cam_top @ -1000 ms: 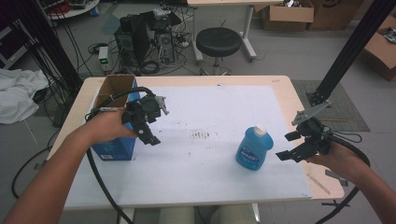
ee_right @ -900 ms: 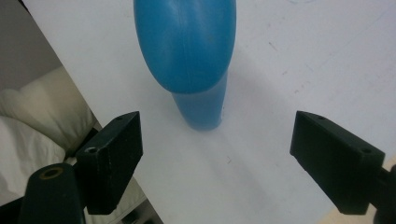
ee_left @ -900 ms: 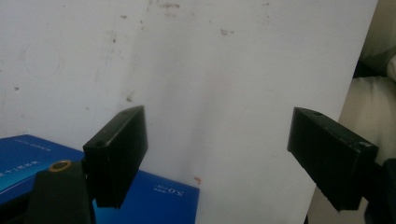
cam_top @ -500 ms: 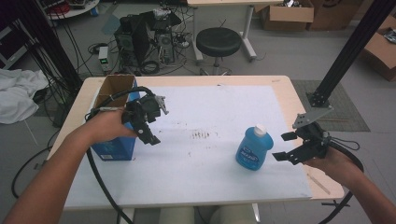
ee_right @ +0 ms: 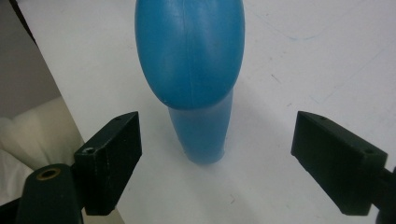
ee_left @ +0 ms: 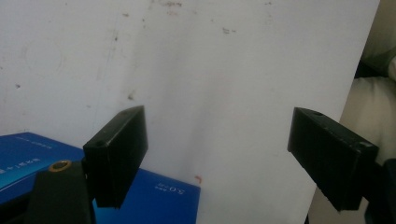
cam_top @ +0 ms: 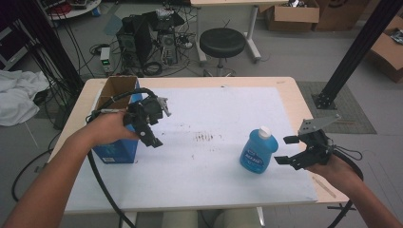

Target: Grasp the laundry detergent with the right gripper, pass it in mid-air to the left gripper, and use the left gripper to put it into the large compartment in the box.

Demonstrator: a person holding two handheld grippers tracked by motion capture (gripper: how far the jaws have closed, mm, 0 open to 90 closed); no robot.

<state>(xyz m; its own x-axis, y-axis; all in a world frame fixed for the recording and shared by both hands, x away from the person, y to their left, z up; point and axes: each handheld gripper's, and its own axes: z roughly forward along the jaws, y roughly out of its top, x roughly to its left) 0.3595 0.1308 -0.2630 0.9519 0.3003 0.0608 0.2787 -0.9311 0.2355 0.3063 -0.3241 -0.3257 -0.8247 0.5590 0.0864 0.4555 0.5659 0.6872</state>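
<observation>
While my left tongs (cam_top: pixel 151 132) hover spread and empty just above the blue carton (cam_top: pixel 114 151) at the tabletop's (cam_top: pixel 199 190) left edge, the work in hand sits to the right: the blue bottle (cam_top: pixel 258 151) stands upright on the white sheet, just beside my right tongs (cam_top: pixel 286 151), which are spread wide and hold nothing. To close well, I judge I should run the right tongs straight in until the bottle's broad body sits between the jaws, level with its middle rather than its narrow neck, then squeeze squarely so it does not tip. The high view gives me the white cap (cam_top: pixel 264 131) and label, and an open cardboard box (cam_top: pixel 114 88) behind the carton. The right gripper view gives instead the bottle's (ee_right: pixel 190 51) side seam lined up between the jaws, and the left gripper view the carton's (ee_left: pixel 163 196) printed top under its jaws.
</observation>
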